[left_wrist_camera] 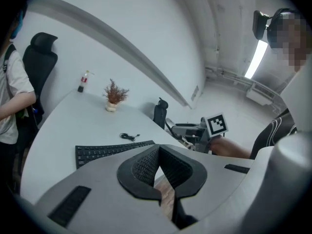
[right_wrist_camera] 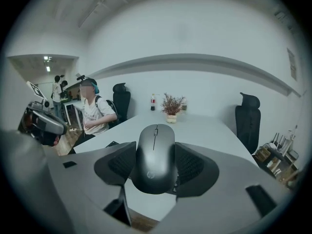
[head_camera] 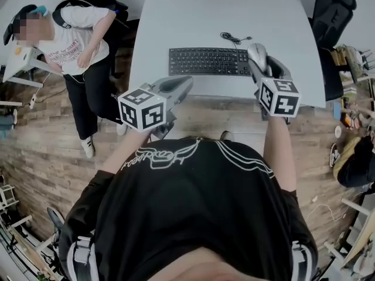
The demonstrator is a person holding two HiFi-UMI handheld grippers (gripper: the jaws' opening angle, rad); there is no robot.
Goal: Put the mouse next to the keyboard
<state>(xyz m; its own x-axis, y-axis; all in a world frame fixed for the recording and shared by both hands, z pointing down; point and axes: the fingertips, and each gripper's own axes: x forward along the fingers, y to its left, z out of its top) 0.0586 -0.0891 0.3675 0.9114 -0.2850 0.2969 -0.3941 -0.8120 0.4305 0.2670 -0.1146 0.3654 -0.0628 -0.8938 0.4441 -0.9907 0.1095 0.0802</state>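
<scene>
Above the smooth grey table [head_camera: 176,16], right claw [right_wrist_camera: 156,168] clamps the rounded mouse [right_wrist_camera: 156,150]; left claw [left_wrist_camera: 158,155] pinched together.

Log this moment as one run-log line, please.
right gripper: shut on mouse | mouse: just right of keyboard, not released | left gripper: shut, empty

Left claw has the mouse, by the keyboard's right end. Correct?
Not quite: the right claw grips the mouse, as the right gripper view shows. The left claw is shut and empty. The mouse is by the keyboard's right end.
</scene>
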